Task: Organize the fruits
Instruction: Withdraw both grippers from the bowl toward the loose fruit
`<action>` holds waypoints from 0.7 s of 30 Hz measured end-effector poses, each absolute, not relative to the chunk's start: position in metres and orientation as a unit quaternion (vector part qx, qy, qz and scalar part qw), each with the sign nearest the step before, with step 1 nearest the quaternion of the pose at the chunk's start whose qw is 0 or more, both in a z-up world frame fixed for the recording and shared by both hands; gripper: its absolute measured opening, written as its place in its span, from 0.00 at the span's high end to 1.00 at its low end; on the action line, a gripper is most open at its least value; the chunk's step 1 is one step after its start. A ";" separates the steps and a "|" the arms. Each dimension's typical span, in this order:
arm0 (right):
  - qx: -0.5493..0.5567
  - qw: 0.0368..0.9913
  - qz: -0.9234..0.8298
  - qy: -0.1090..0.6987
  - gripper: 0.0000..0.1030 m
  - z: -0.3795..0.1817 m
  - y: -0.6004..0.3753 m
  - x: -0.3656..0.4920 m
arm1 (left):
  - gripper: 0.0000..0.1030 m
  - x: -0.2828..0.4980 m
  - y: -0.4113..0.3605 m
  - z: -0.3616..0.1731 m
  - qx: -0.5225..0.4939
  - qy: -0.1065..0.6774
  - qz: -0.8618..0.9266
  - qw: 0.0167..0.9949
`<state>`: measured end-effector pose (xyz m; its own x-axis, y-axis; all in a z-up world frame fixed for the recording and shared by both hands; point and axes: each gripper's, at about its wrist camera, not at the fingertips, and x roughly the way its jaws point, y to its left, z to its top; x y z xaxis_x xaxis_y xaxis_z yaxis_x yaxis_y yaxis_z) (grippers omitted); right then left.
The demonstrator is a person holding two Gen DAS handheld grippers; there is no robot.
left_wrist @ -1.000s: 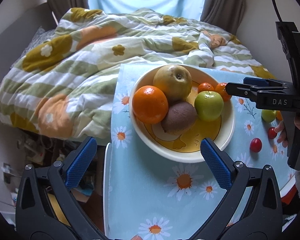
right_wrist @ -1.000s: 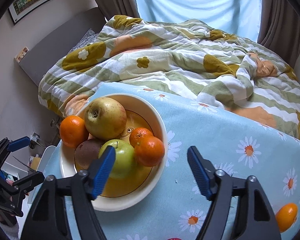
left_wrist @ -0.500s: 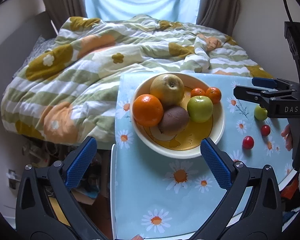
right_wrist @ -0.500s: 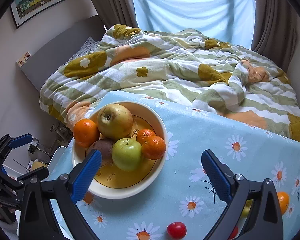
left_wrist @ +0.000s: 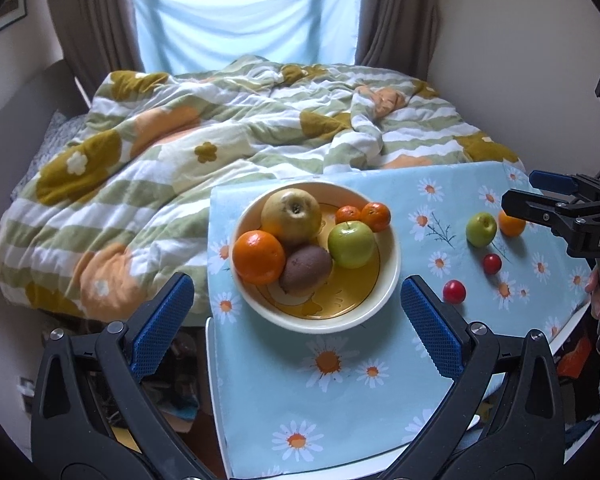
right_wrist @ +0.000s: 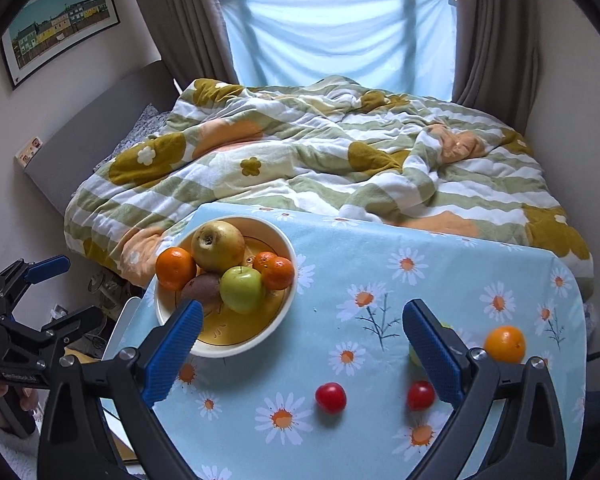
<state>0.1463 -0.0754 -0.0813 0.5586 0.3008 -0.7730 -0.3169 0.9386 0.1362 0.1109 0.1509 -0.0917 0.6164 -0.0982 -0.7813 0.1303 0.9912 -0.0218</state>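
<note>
**Cream bowl loaded, four fruits loose beside it**

Cream-rimmed, the bowl point(left_wrist: 394, 268) is my landmark on the daisy tablecloth point(left_wrist: 332, 400). Inside it I see a pear point(left_wrist: 291, 216) at the back, a large orange point(left_wrist: 258, 257) on its left, a kiwi point(left_wrist: 305, 269) in front, a green apple point(left_wrist: 351, 243) and two small tangerines point(left_wrist: 376, 216) on its right side. Well to the right of the bowl lie a second green apple point(left_wrist: 481, 229), an orange point(right_wrist: 504, 344) and two red cherry tomatoes point(right_wrist: 331, 397). My left gripper point(left_wrist: 296, 320) hangs spread wide just before the bowl, holding nothing. My right gripper point(right_wrist: 300, 344) is likewise agape and empty, above the cloth right of the bowl. Behind the bowl sprawls a flowered duvet point(right_wrist: 300, 152).
</note>
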 end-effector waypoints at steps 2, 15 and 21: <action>-0.010 0.889 0.159 0.430 0.03 -0.076 -0.088 0.140 | 0.00 0.110 0.143 -0.088 0.020 0.429 -0.073 0.900; -0.006 0.902 0.115 0.417 0.03 -0.069 -0.191 0.125 | 0.00 0.109 0.049 -0.078 0.008 0.417 -0.090 0.904; -0.008 0.896 0.122 0.427 0.03 -0.081 -0.239 0.129 | 0.00 0.116 -0.005 -0.090 -0.003 0.424 -0.093 0.901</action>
<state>0.1290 -0.2389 -0.0813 0.6054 0.2115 -0.7673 -0.2243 0.9703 0.0904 0.1160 -0.0047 -0.0905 0.6238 -0.1698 -0.7630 0.1642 0.9828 -0.0845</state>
